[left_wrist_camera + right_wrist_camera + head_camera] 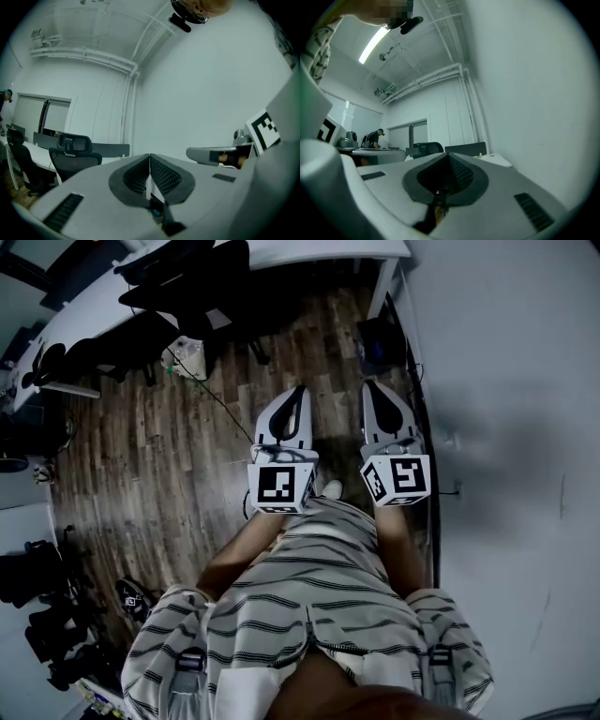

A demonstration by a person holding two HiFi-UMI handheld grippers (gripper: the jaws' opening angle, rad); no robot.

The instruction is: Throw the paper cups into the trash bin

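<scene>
Paper cups and trash bin: not in any view, can't place them. Left gripper jaws fully together, pads meeting tip to tip, nothing between them; the left gripper view shows the same, a closed seam. Right gripper also closed and empty, and its own view shows the pads meeting. Both are held side by side, near each other but apart, just in front of the person's striped shirt, tips pointing forward over the wooden floor. The white wall runs close along the right side. Ahead and to the left: black office chairs at a long white desk. Left gripper view looks along the wall up toward the ceiling pipes, with an office chair at lower left and the right gripper's marker cube at the right edge. Right gripper view has a lit ceiling lamp, and a second person is standing far off at the left.
</scene>
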